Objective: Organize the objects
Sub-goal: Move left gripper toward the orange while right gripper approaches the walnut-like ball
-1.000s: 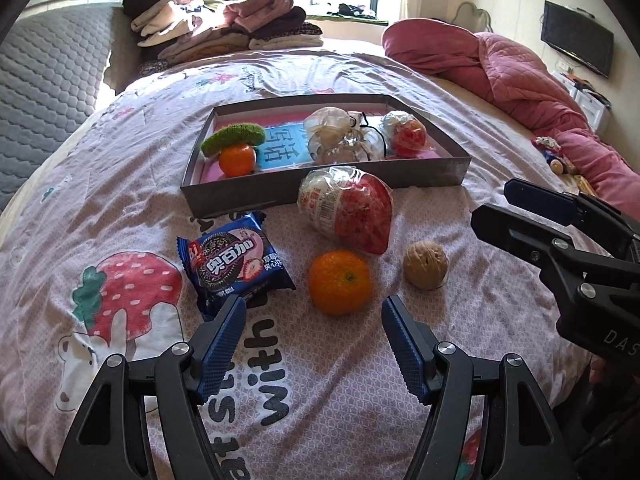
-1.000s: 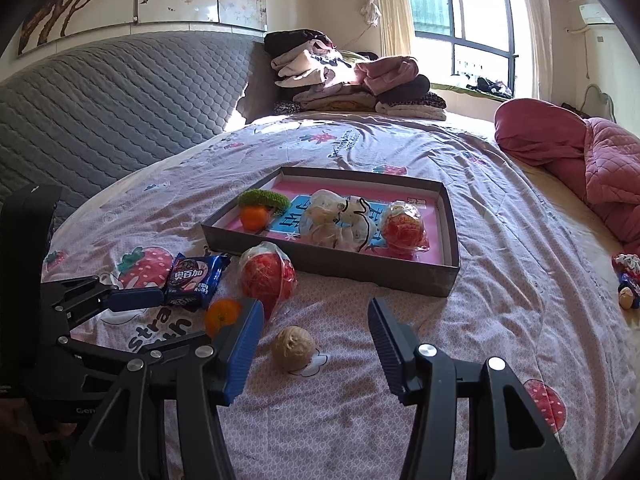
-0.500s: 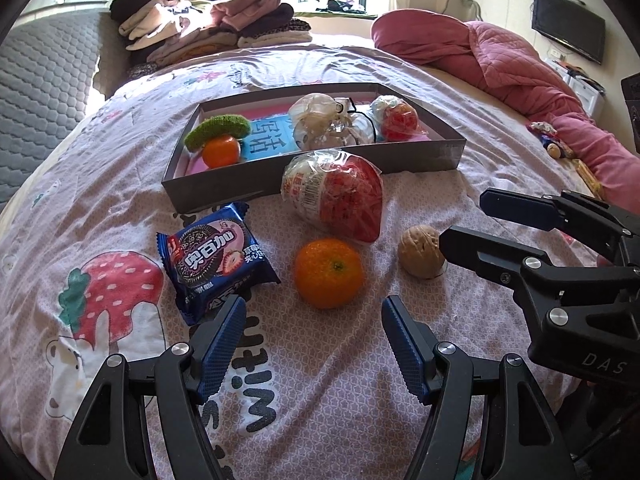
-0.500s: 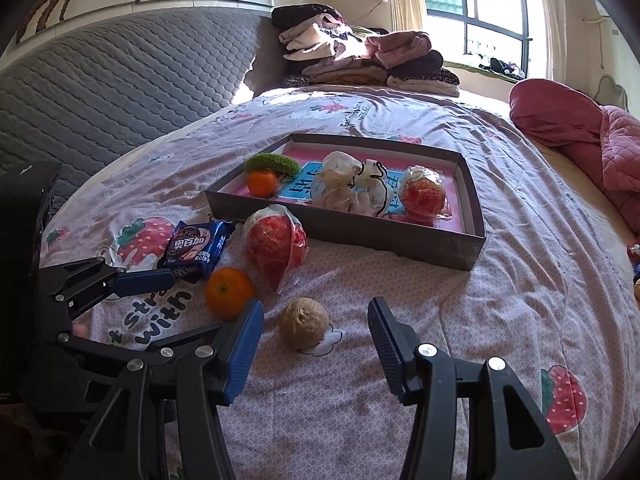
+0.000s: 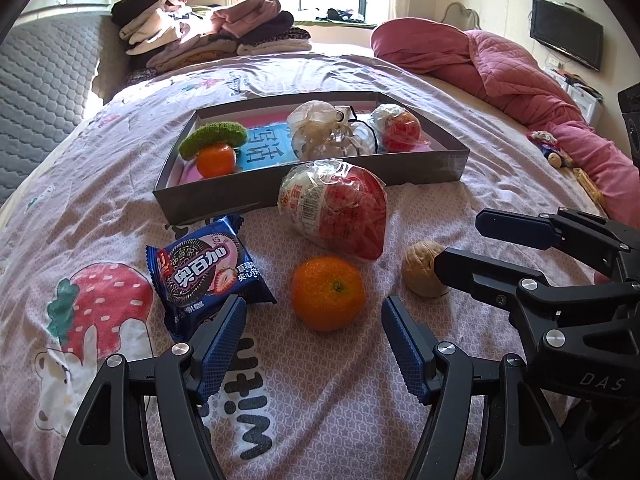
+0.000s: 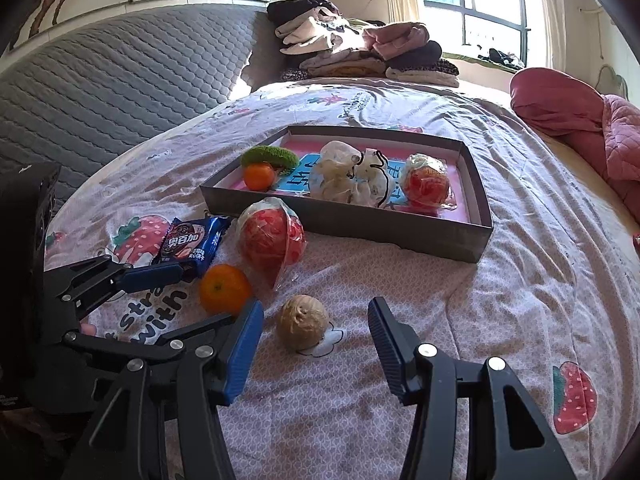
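Both tools hover spread and empty over loose items on the bed.

Your left tool (image 5: pixel 314 336) is spread wide just short of the tangerine (image 5: pixel 327 293), with the blue cookie packet (image 5: pixel 206 276) by its left finger. Your right tool (image 6: pixel 316 344) is also spread, gripping nothing, with the walnut (image 6: pixel 302 322) lying on the bedspread (image 6: pixel 520 280) just ahead between its fingers. The red-wrapped bag (image 5: pixel 334 210) leans against the near wall of the grey tray (image 5: pixel 424 166), which holds a second tangerine and wrapped items.
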